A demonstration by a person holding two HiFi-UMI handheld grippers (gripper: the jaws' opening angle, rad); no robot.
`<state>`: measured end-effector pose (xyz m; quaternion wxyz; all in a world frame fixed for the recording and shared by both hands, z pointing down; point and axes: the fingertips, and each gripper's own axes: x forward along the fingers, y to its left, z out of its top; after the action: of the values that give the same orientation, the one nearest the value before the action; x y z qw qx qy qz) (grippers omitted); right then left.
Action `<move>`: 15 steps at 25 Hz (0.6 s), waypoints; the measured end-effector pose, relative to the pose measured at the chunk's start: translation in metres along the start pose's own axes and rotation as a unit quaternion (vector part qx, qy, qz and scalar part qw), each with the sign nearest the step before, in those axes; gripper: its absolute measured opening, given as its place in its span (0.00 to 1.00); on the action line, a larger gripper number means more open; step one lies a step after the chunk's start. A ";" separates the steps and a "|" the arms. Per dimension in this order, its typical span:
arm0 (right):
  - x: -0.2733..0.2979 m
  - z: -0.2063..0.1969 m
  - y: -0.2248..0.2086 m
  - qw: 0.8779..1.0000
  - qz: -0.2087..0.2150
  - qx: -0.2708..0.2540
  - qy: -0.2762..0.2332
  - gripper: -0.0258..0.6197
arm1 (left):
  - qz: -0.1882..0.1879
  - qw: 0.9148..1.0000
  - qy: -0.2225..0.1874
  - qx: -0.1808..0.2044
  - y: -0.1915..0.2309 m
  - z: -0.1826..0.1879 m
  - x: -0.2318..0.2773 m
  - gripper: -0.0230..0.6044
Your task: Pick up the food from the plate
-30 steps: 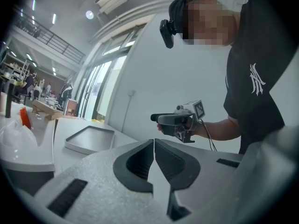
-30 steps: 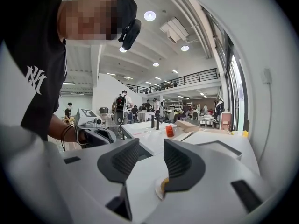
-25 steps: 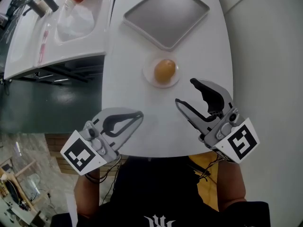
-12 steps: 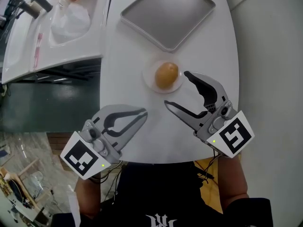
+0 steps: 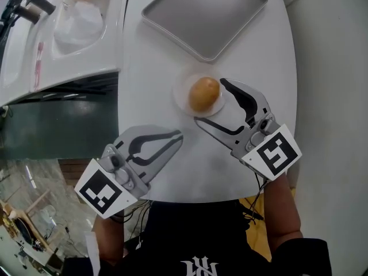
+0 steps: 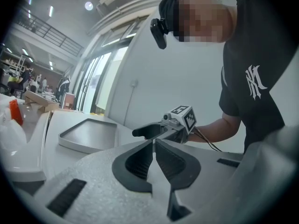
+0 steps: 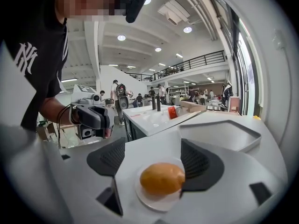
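Right gripper view: approach step, right claw [image 7: 152, 158] opening, empty, astride the food [image 7: 162, 178] at lower centre; next should be closing, then lifting.

Table [image 5: 152, 91]: white, smooth, soft sheen.
Tray [image 5: 204, 16], top centre: grey, matt, smooth; plastic or metal unclear.
Plate [image 5: 182, 100]: white, smooth, glossy.
Food [image 5: 203, 94]: orange-brown skin, smooth, dull sheen.
Left gripper [image 5: 177, 135], lower left: grey plastic, fine grainy matt surface.
Right gripper [image 5: 210, 101], jaws opening, food between them: same grainy grey plastic. Pads [image 7: 198, 162] black, ribbed, rubbery look.
2 marker cubes [image 5: 270, 153]: matt white faces, black print.
Shirt [image 5: 195, 234], bottom edge: black cloth, matt.
Bottle [image 5: 77, 19], upper left: clear glossy plastic.
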<state>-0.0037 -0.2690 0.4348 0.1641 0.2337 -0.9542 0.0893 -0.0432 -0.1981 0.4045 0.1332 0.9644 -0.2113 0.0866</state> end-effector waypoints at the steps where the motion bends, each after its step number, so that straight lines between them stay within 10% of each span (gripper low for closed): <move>1: 0.004 -0.004 -0.002 1.000 0.002 0.003 0.002 0.56 | -0.001 1.000 0.000 -0.003 0.003 -0.002 0.002 0.05; 15: 0.033 -0.044 -0.017 0.999 -0.014 0.003 0.053 0.67 | -0.004 1.000 -0.002 -0.013 0.012 -0.009 0.005 0.05</move>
<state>-0.0119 -0.2865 0.4891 0.2146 0.2429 -0.9405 0.1022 -0.0449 -0.2084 0.4169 0.1456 0.9637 -0.2083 0.0816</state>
